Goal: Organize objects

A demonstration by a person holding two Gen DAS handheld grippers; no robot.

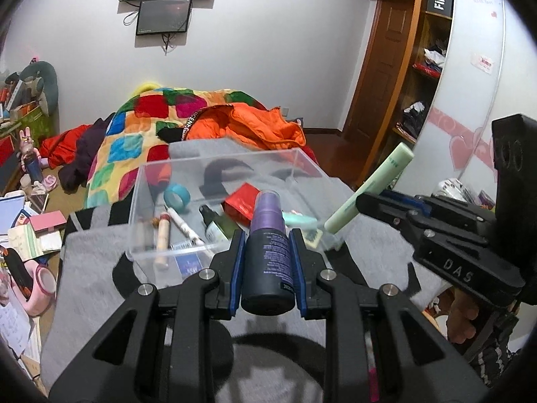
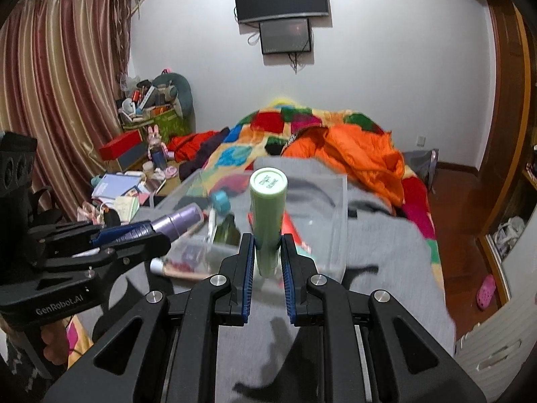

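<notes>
Both my tools pinch cargo: left tool (image 1: 268, 262) a purple spray bottle (image 1: 266, 248), right tool (image 2: 266, 262) a pale green tube (image 2: 267, 211). Ahead and below both lies the clear plastic box (image 1: 147, 201), the bottle's long axis pointing at it and my left tool the nearer.

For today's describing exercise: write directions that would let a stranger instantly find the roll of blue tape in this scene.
Start at the clear plastic box on the grey blanket at the near end of the bed. Look inside, toward its far left part, beyond the white pen. The roll of blue tape is the only ring-shaped item there; its neighbours are tubes, bottles and a red packet.
</notes>
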